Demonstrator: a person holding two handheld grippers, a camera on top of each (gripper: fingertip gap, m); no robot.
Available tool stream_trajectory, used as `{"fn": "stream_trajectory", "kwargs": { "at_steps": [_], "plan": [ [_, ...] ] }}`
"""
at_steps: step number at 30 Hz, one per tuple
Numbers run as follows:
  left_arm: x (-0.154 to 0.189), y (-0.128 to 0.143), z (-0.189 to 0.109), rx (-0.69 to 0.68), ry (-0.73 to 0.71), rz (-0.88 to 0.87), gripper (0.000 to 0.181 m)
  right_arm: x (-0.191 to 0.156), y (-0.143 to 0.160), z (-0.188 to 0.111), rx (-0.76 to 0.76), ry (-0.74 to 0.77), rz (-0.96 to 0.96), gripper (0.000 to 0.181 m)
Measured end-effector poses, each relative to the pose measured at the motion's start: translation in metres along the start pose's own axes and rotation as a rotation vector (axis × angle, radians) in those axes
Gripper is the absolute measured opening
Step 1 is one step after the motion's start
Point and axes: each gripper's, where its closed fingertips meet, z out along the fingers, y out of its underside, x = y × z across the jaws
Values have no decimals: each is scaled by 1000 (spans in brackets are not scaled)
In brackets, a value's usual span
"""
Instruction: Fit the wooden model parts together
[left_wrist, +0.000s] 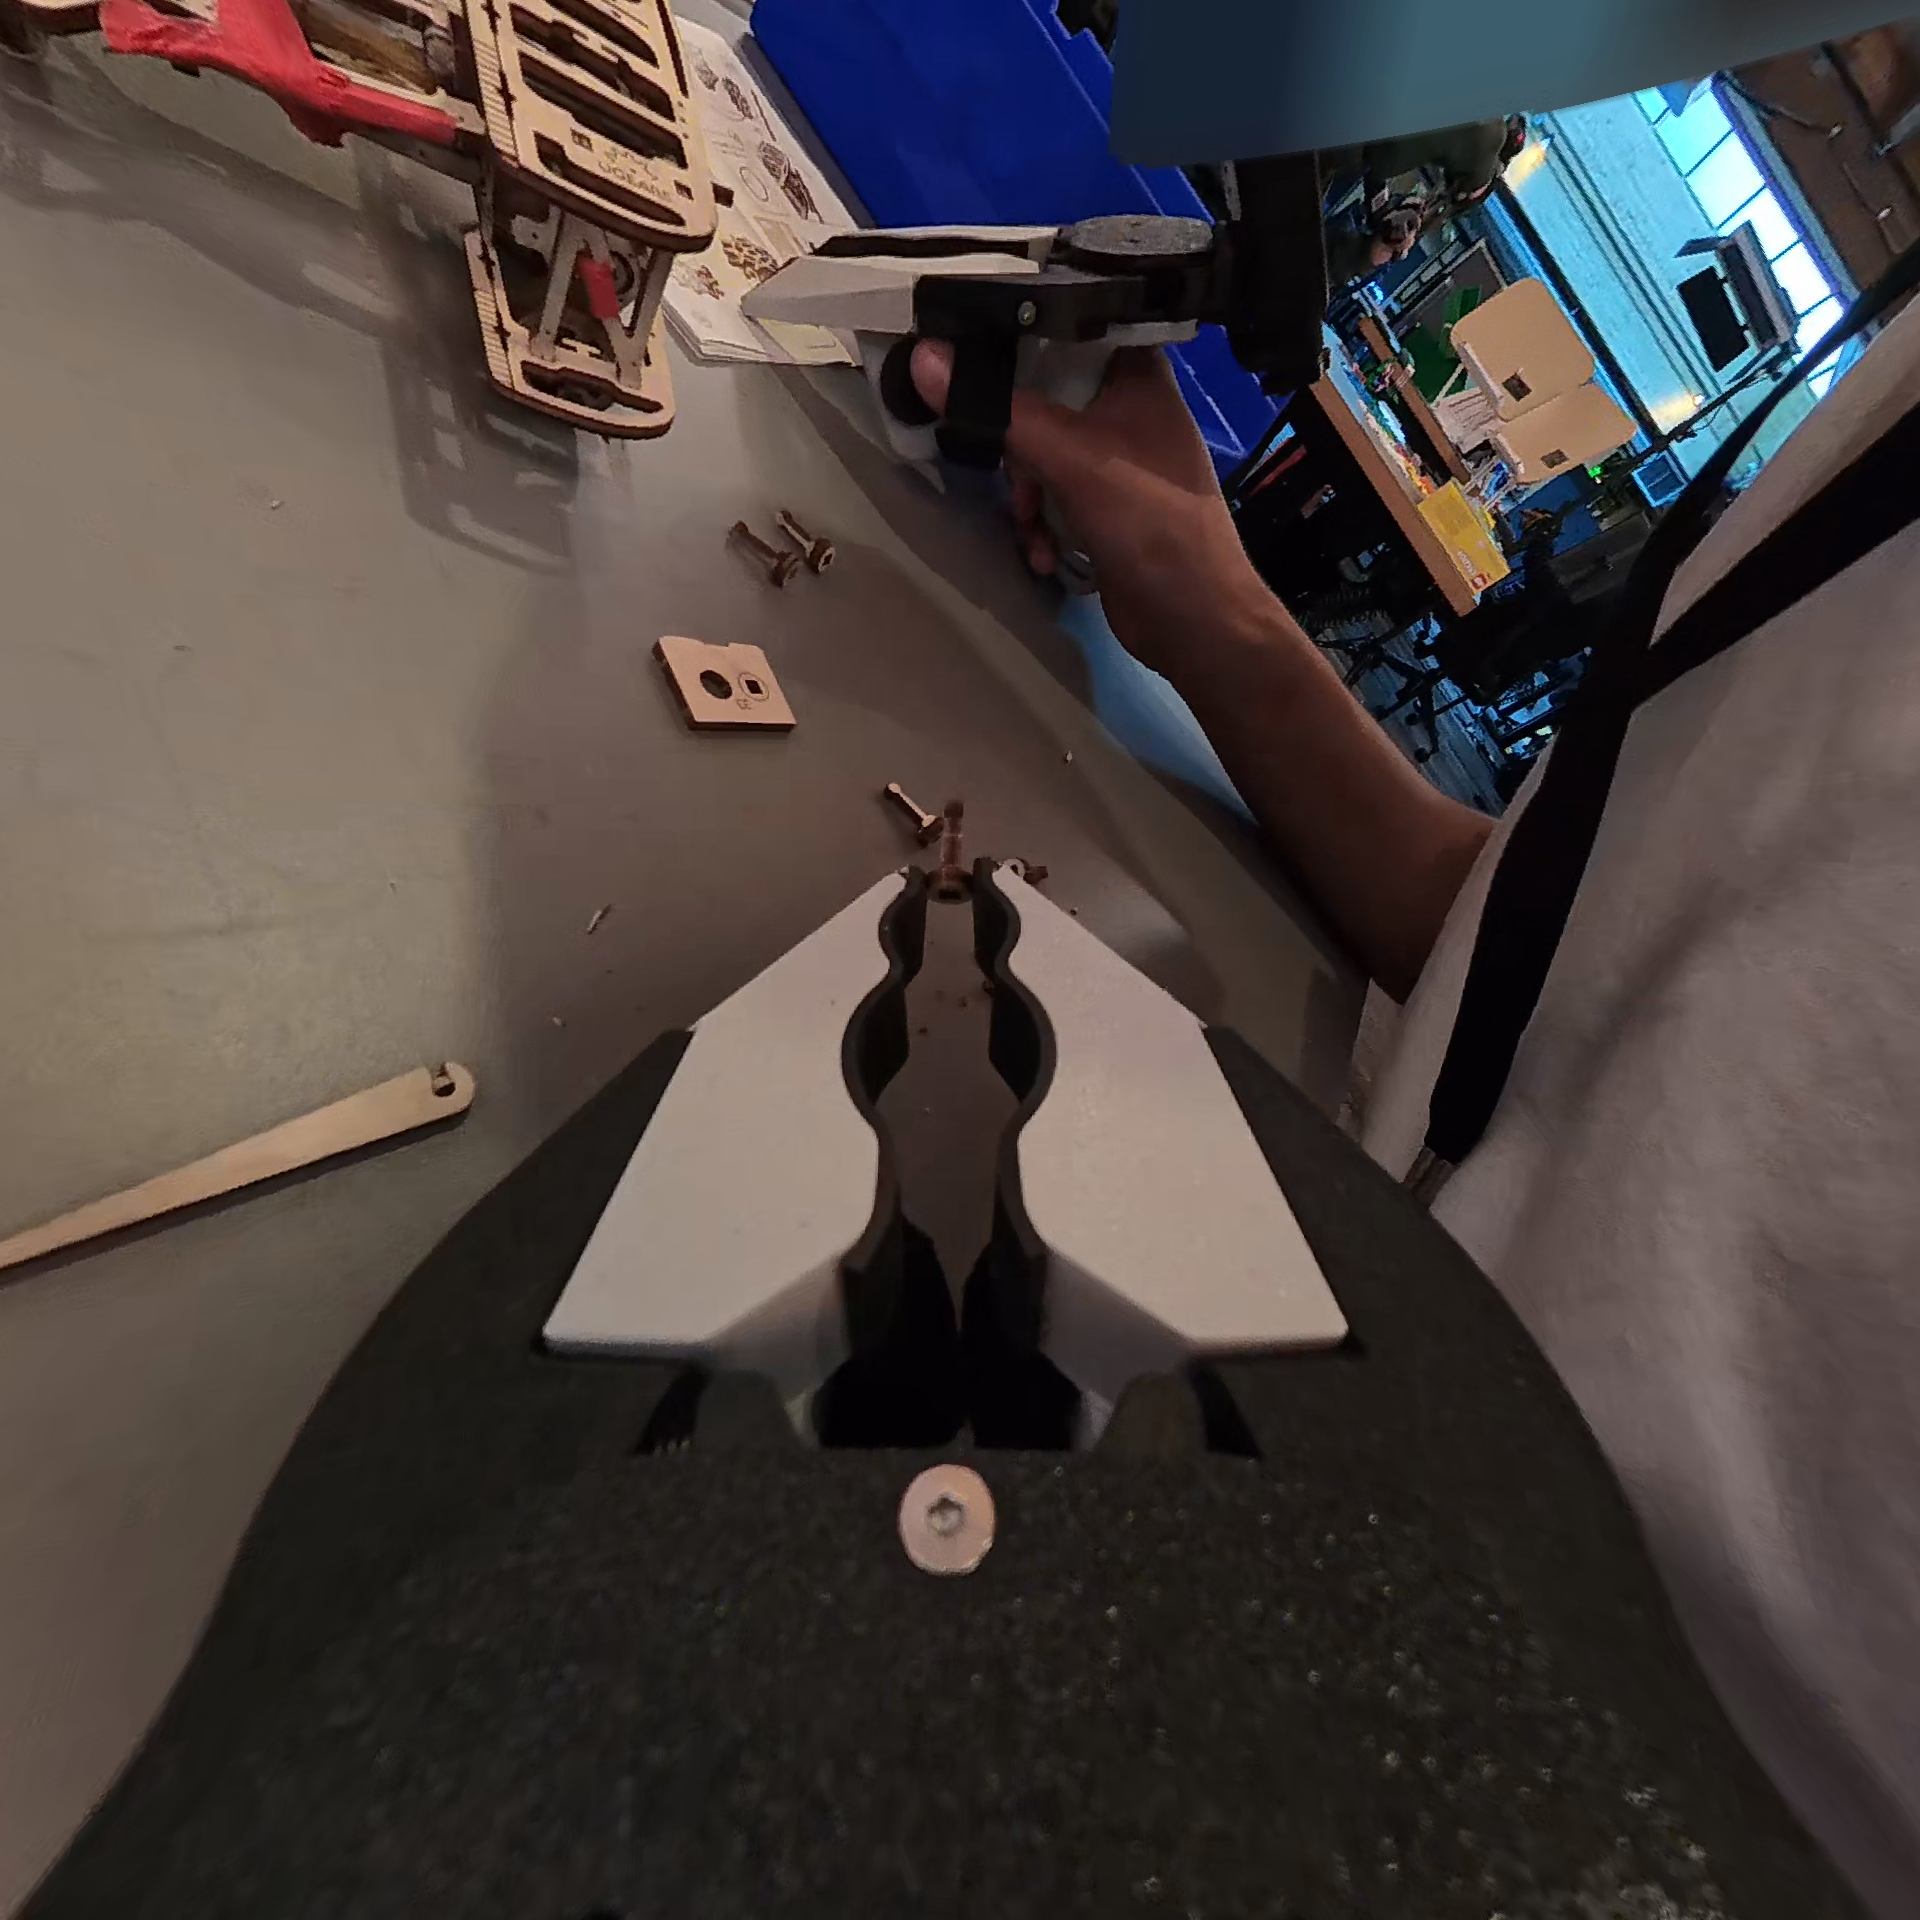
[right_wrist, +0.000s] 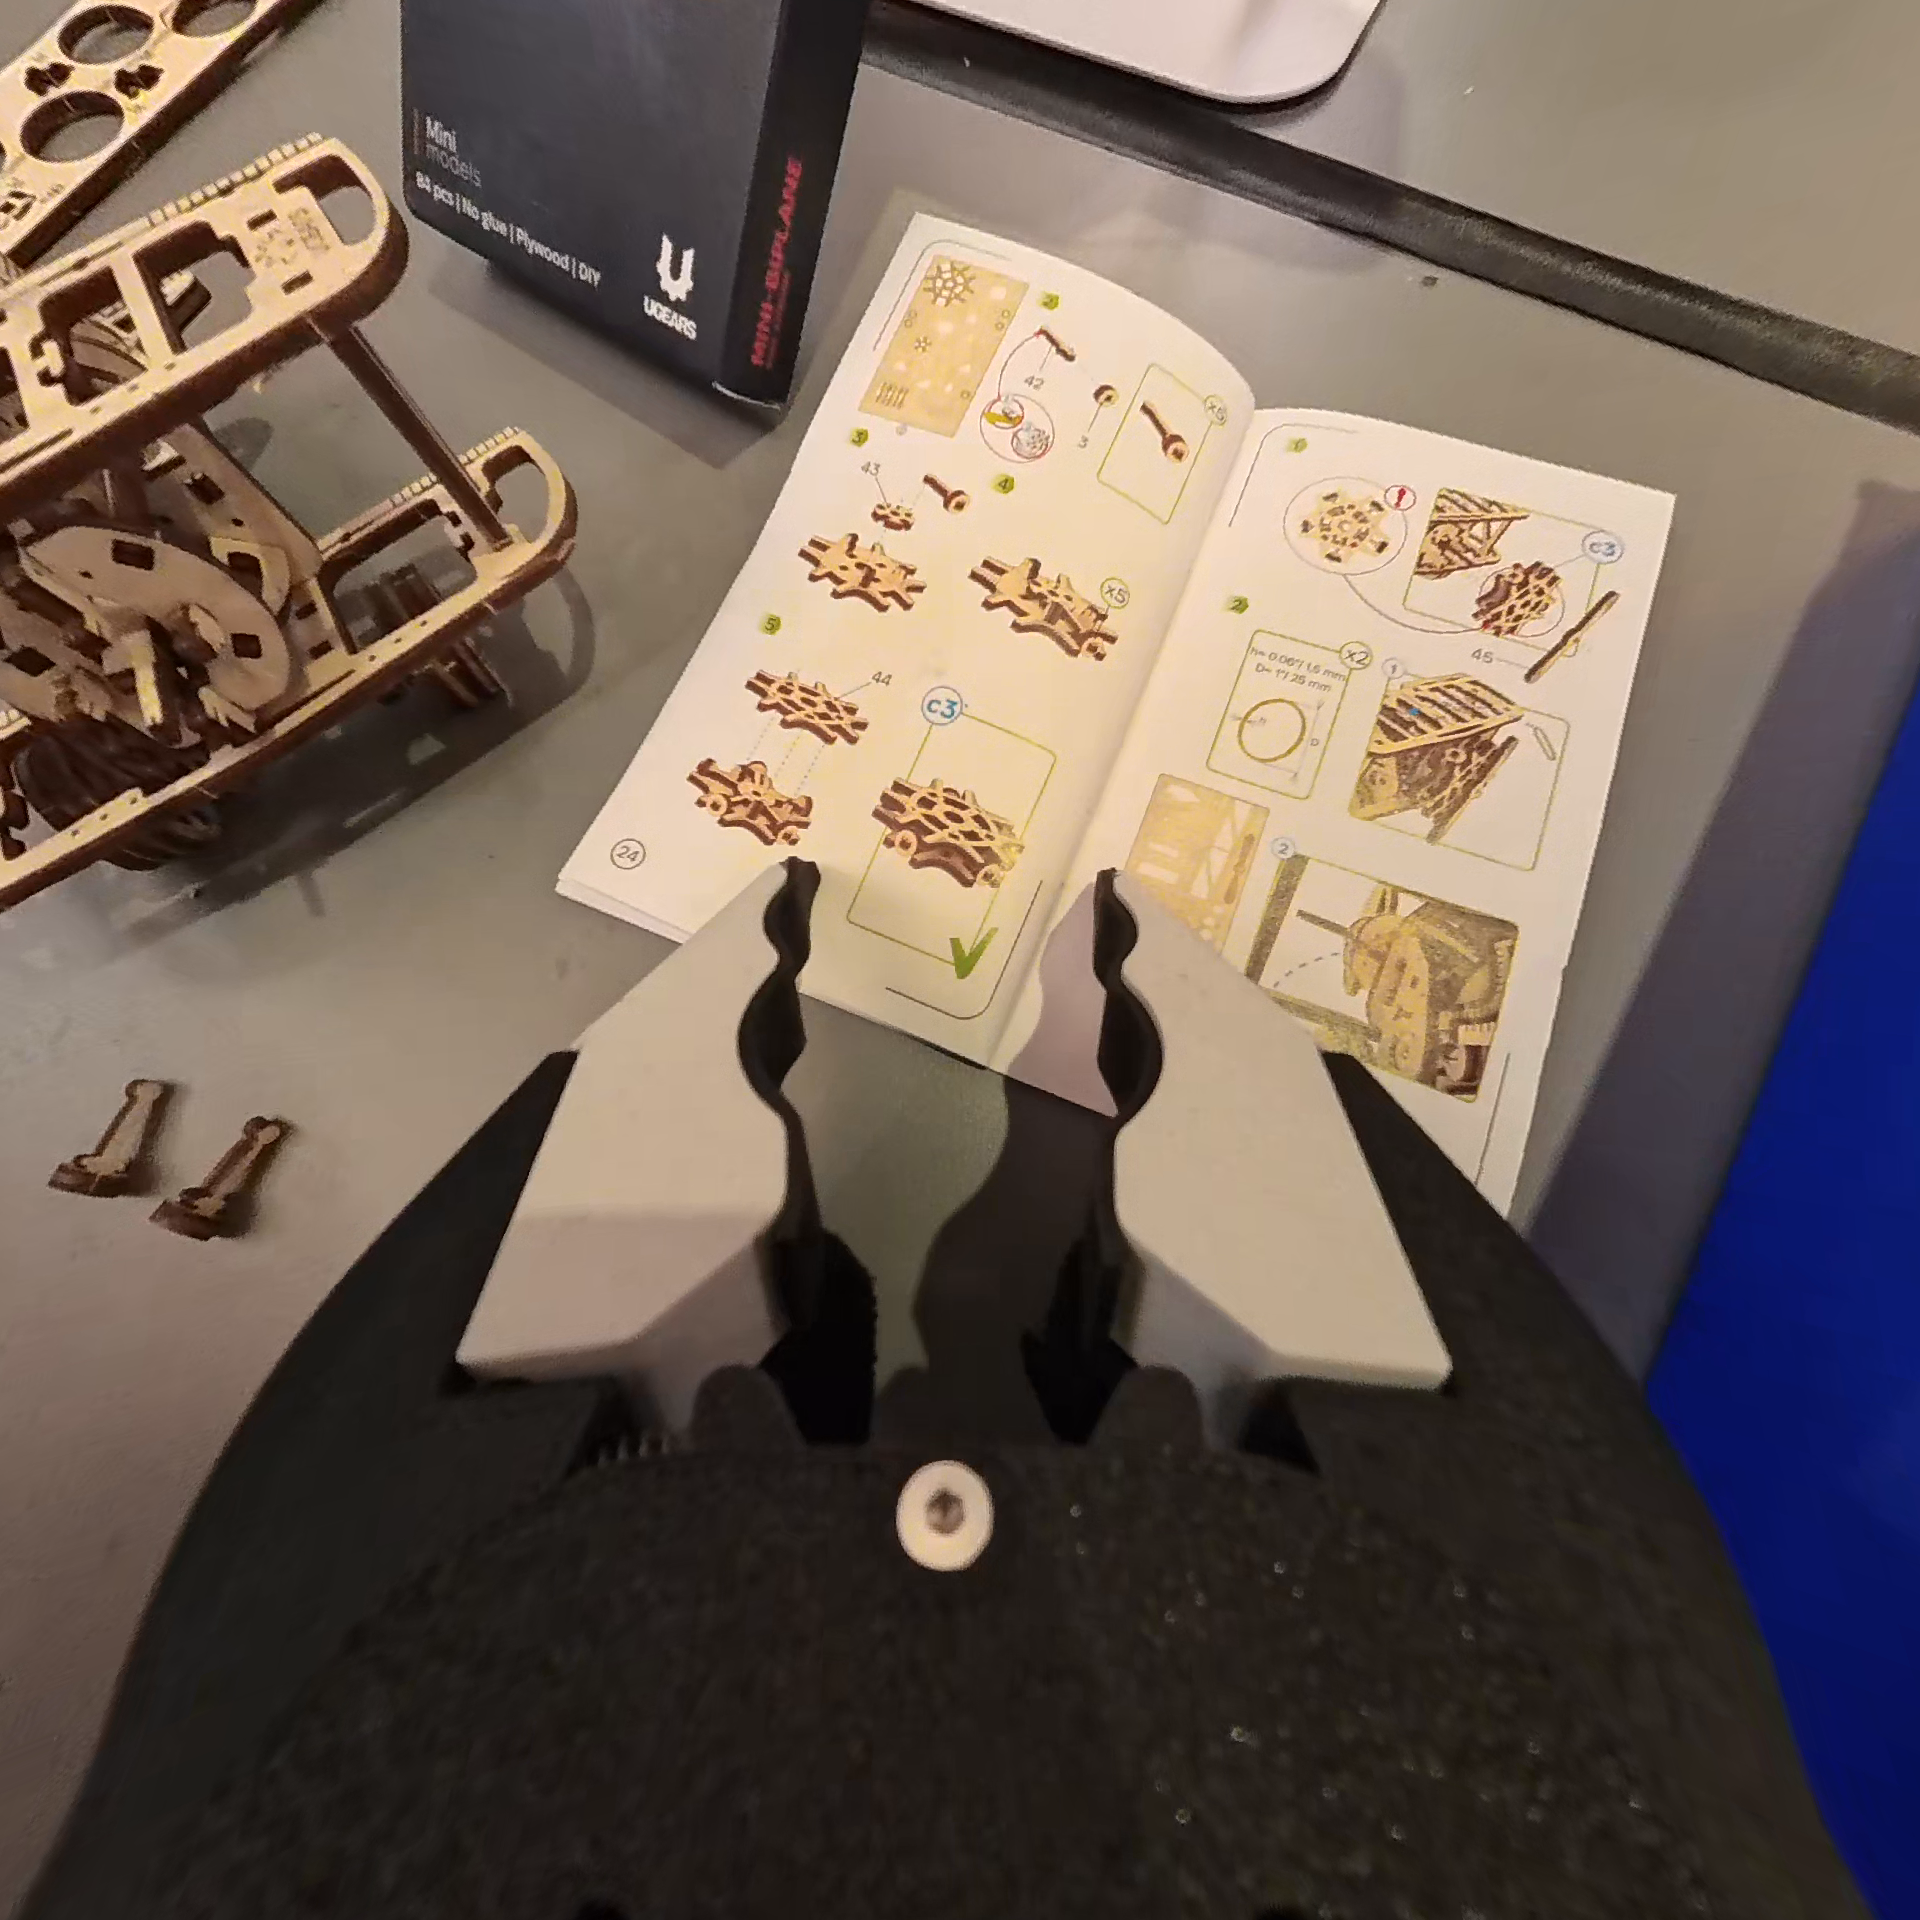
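Note:
My left gripper (left_wrist: 951, 881) is low over the grey table, shut on a small dark wooden pin (left_wrist: 952, 836) that sticks out beyond its fingertips. Another pin (left_wrist: 914, 812) lies just beyond it. A small wooden plate with two holes (left_wrist: 724, 686) and two more pins (left_wrist: 784, 545) lie farther off. The wooden biplane model (left_wrist: 582, 208) stands at the far side; it also shows in the right wrist view (right_wrist: 208, 571). My right gripper (right_wrist: 951, 894) is open and empty above the open instruction booklet (right_wrist: 1039, 623). It also shows in the left wrist view (left_wrist: 831, 291), held by a hand.
A long thin wooden stick (left_wrist: 239, 1164) lies left of my left gripper. Two pins (right_wrist: 166, 1153) lie left of my right gripper. A black box (right_wrist: 623, 177) stands behind the booklet. A blue bin (right_wrist: 1818, 1039) borders the right side. A punched wooden sheet (right_wrist: 83, 114) lies far left. The left gripper's tips are roughly 30 centimetres from the right gripper's.

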Motion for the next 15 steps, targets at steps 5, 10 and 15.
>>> {"fn": "stream_trajectory", "kwargs": {
  "at_steps": [5,10,15],
  "plan": [
    [-2,3,2,-19,-10,-3,7,0,0,0,0,-4,-1,54],
    [-2,4,3,-31,-10,-7,7,0,0,0,0,-4,-2,54],
    [-3,2,2,-18,-16,-9,7,0,0,0,0,-4,-2,54]
  ]
}}
